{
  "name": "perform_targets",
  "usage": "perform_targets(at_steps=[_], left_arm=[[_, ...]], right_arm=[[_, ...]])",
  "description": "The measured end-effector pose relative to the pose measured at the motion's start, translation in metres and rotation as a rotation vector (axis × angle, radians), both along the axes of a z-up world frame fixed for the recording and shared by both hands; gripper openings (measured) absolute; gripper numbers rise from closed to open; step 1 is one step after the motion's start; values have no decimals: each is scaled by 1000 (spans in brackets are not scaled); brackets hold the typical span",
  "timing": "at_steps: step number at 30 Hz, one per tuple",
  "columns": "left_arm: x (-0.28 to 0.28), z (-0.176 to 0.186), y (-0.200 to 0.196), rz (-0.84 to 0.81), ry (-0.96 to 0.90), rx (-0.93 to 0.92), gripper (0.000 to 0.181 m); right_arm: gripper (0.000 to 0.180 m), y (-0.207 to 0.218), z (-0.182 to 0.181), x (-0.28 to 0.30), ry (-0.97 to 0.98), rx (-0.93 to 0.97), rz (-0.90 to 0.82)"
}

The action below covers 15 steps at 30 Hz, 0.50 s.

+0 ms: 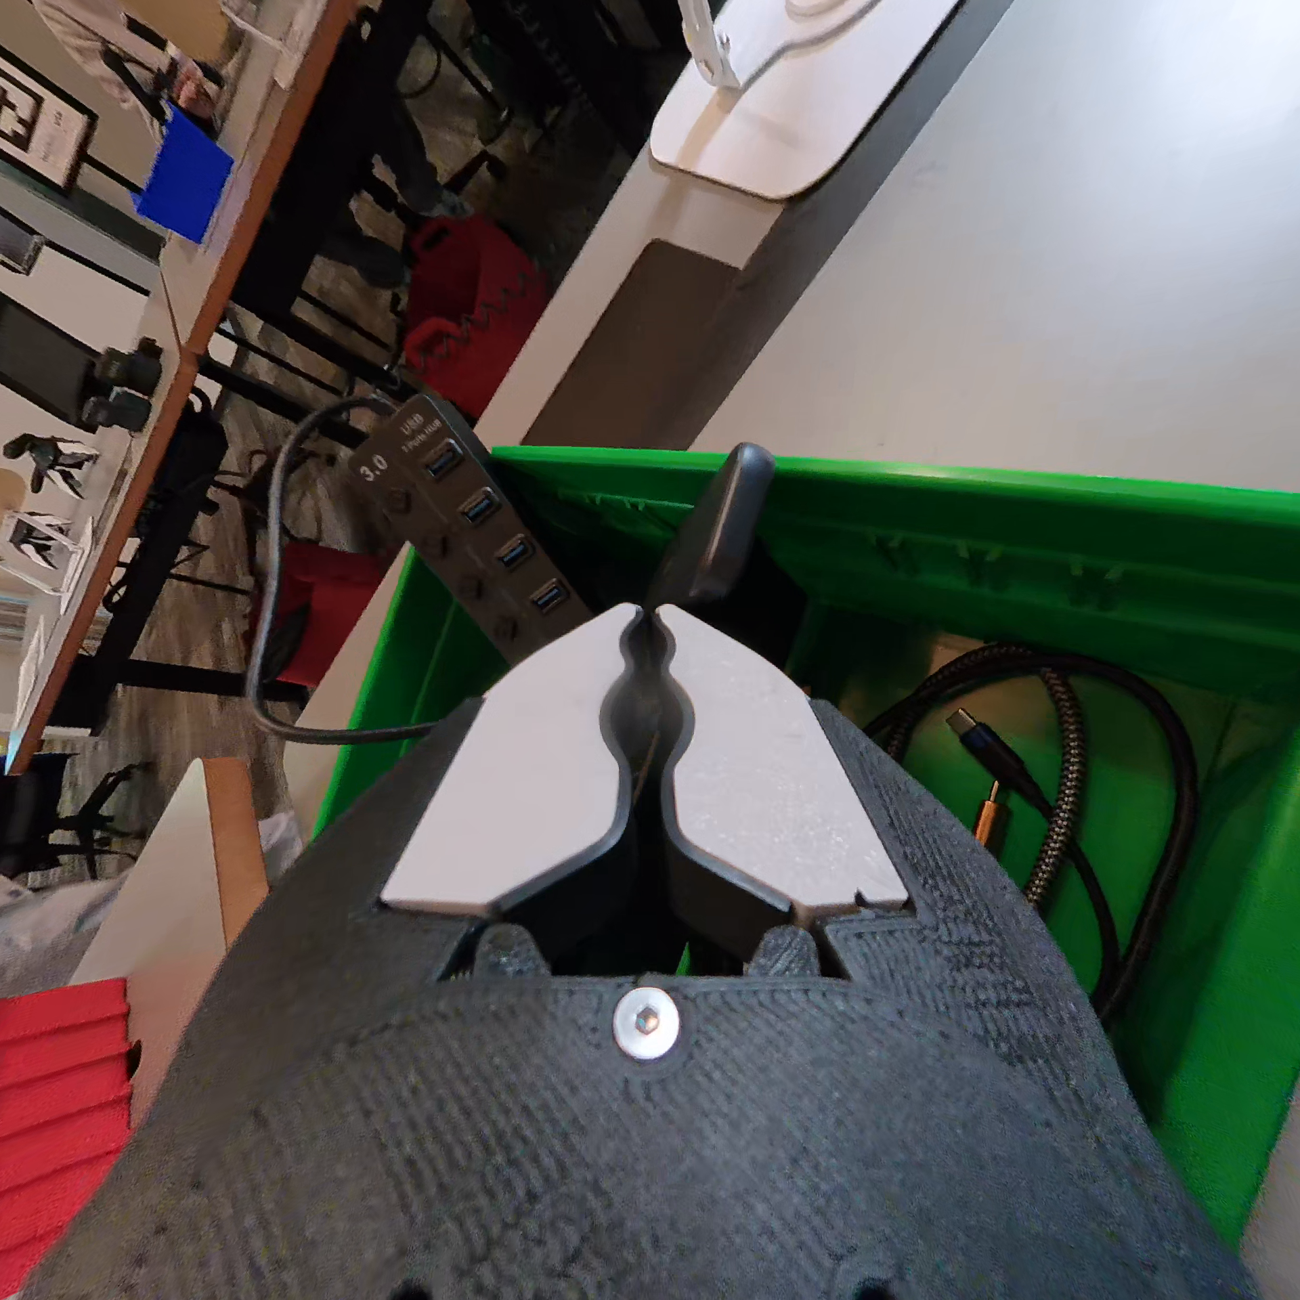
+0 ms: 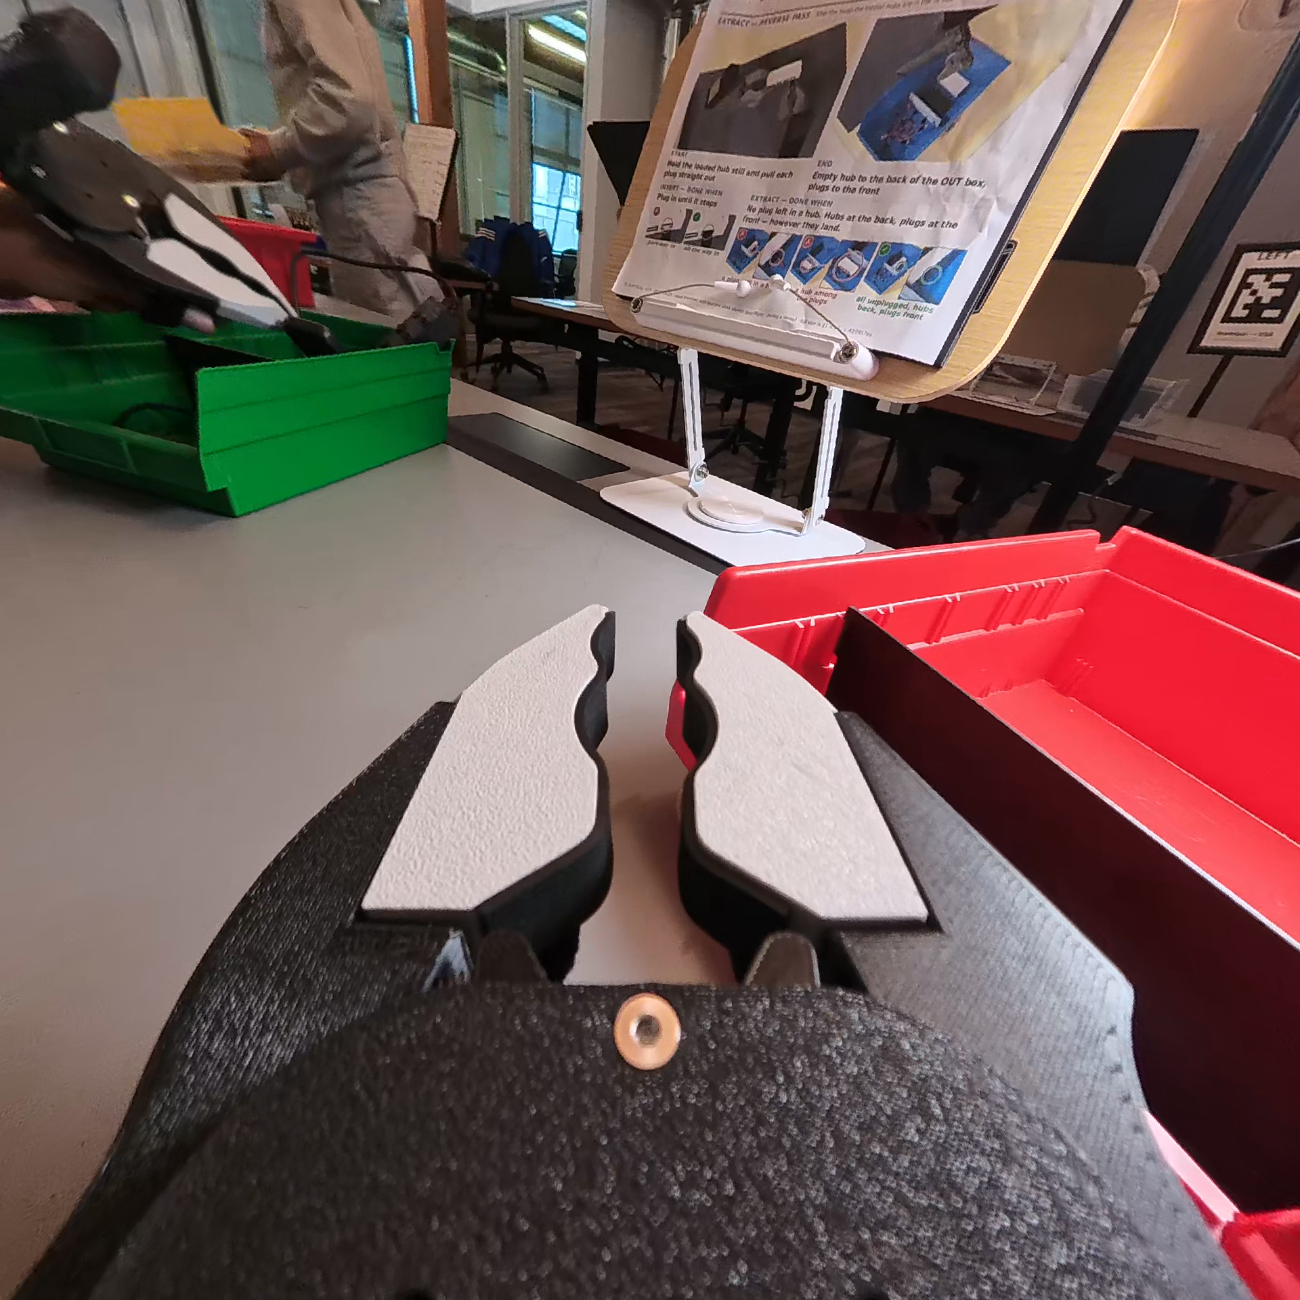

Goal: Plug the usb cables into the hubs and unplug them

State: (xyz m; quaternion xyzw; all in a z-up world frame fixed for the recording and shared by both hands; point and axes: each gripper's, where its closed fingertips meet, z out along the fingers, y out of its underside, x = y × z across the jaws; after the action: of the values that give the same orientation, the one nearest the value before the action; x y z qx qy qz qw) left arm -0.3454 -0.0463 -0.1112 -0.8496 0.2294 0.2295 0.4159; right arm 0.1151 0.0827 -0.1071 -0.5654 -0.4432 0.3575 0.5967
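1. Early yet, by my reading: no plug sits in any visible port of the black hub (image 1: 485,520); plugging and unplugging all remain.
2. Left gripper (image 1: 648,619) pinched together on a thin dark thing at its tips, seemingly the hub or its cord; cannot tell which.
3. Right gripper (image 2: 644,636) jaws apart, empty, above the table (image 2: 281,668).
4. Green bin (image 1: 985,492): hub leaning out over its corner, braided cable (image 1: 1083,760) coiled inside.
5. Red bin (image 2: 1055,633): black divider, nothing else visible.
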Motion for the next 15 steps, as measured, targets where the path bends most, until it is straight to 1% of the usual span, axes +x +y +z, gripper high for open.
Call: perform_targets(at_steps=[3,6,7,10,14,15], left_arm=[[7,13,-3,-41,-27,61,1],[11,12,-7,-55,-50,37,29],[9,11,-6,-50,-33,32,34],[13,0,0,-71,-27,-11,41],[14,-19,17,-59,11,-79,42],[13,-22,21,-54,44,-94,32]], right_arm=[[16,1,-1,0,-1,-9,1],[16,1,-1,0,-4,-5,0],[16,1,-1,0,-5,-5,0],[16,1,-2,-1,-7,-8,1],[16,0,-2,-1,-11,0,3],[16,0,-1,0,-10,4,2]])
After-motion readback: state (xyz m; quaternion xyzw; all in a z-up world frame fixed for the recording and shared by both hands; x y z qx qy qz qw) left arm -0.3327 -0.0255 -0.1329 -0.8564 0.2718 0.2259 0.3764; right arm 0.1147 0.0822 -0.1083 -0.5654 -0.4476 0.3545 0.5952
